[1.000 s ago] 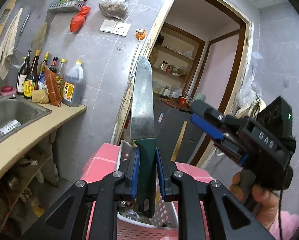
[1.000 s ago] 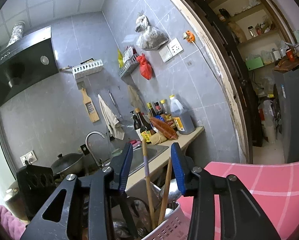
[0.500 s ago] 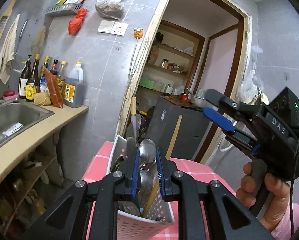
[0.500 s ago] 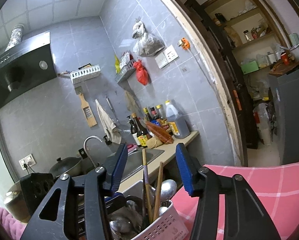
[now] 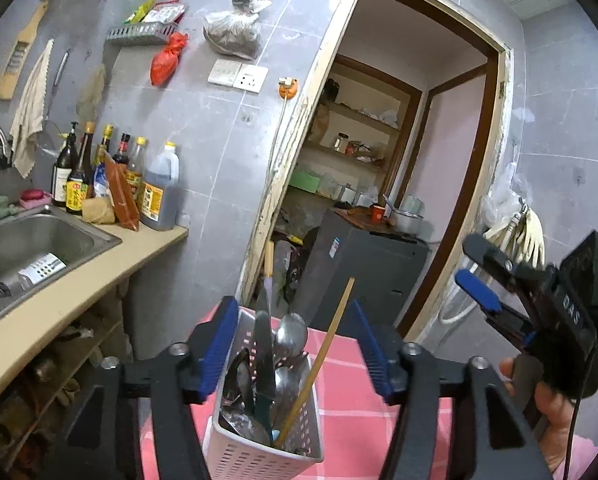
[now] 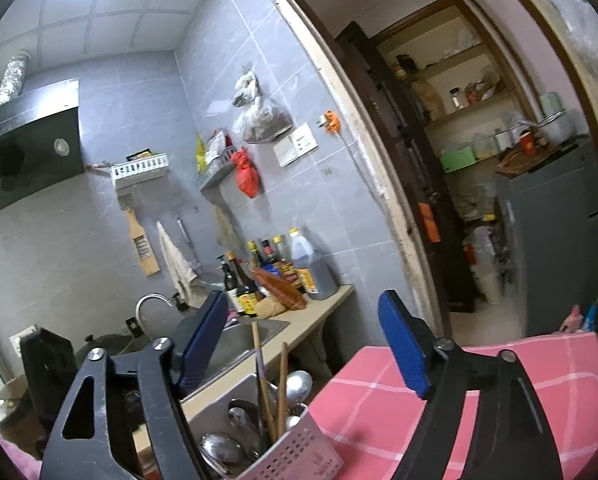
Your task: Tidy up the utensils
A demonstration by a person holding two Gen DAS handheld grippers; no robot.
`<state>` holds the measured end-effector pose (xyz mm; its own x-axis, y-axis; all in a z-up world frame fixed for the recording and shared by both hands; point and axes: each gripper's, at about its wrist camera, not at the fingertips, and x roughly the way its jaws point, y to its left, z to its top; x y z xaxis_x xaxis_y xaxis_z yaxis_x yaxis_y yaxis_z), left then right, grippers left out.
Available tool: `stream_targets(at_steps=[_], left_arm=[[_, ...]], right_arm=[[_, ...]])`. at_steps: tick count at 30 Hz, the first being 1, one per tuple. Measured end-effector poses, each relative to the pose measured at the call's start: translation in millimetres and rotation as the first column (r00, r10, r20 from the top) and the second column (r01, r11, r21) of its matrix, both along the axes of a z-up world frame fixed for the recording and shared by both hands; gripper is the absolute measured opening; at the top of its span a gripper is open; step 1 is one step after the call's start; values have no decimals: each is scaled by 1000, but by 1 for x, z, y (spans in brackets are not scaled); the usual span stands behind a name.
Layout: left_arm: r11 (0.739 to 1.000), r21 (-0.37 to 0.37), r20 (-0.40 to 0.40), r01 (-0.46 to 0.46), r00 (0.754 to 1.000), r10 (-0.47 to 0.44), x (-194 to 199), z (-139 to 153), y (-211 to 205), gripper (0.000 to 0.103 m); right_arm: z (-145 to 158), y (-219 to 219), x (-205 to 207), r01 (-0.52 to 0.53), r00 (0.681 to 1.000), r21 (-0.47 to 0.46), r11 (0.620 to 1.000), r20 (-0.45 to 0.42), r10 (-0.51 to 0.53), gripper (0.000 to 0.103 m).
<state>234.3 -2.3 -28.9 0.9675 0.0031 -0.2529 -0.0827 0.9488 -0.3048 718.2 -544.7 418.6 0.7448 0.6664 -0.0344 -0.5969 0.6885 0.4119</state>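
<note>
A white perforated utensil basket [image 5: 259, 456] stands on a pink checked tablecloth [image 5: 355, 420]. It holds a green-handled knife [image 5: 263, 364] blade up, several steel spoons [image 5: 291, 336] and wooden chopsticks [image 5: 327, 352]. My left gripper [image 5: 295, 348] is open and empty, its jaws spread on either side of the basket top. My right gripper [image 6: 303, 344] is open and empty, above the basket [image 6: 291, 452] and the cloth [image 6: 479, 392]. It also shows at the right in the left wrist view [image 5: 475, 276].
A beige counter [image 5: 59, 292] with a steel sink [image 5: 27, 244] and several sauce bottles [image 5: 115, 184] stands at the left. A doorway [image 5: 383, 160] opens behind the table, with a dark grey cabinet [image 5: 363, 276] and shelves inside. A range hood [image 6: 23, 152] hangs at the far left.
My left gripper held the knife blade up, lowered it into the basket, then opened and let it go. My right gripper has opened wider and shifted slightly right.
</note>
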Motion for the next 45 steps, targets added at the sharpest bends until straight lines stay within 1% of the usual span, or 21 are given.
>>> stream_targets(at_steps=[1,2,3,6,10,13,16,19,22,25,28,36,40,45], left_arm=[[1000,8,0,-4,1000,4,-2,3,-1,67],[1000,12,-3,-5,1000,5,-4,5,-1,70],[1000,17,-8,-7,1000,7,-5,7,-1,77],[1000,24,-14,-14,1000,14,-12,13,-1,83],[999,41,-7,-9,1000,9,-24,22,-3,91],[998,55,-3,8,1000,-8,-35,28,-4,97],[998,52,8,28,1000,-29,-49,34,-2,101],[998,55,20,44,999,-45,-65,40,2,103],[997,55,8,61,998,-62,-79,45,8,103],[994,76,-5,78,997,-78,-95,48,12,103],[991,81,-23,104,994,-103,-112,49,16,103],[984,105,-60,142,989,-136,-157,47,23,103],[981,114,-64,156,987,-150,-178,45,26,103],[976,143,-53,166,986,-160,-203,44,25,103]], right_arm=[[1,-3,-5,22,1000,-9,1000,-6,-22,79],[1,-5,-8,34,999,-15,999,-10,-34,83],[1,-7,-12,51,999,-24,998,-13,-51,88],[2,-13,-27,103,994,-49,993,-15,-104,97],[5,-19,-47,158,987,-73,985,-12,-160,101],[11,-22,-68,205,979,-98,974,0,-206,102],[16,-23,-89,255,967,-108,961,0,-256,102],[21,-22,-112,305,951,-132,943,-10,-309,102],[23,-20,-134,346,935,-154,926,-23,-353,102],[26,-17,-160,387,917,-180,905,-28,-398,102],[28,-16,-188,426,897,-204,881,-34,-442,102],[24,-16,-254,495,849,-241,835,-71,-524,102],[19,-14,-280,511,834,-263,818,-79,-546,102],[18,-9,-312,530,819,-284,799,-71,-569,102]])
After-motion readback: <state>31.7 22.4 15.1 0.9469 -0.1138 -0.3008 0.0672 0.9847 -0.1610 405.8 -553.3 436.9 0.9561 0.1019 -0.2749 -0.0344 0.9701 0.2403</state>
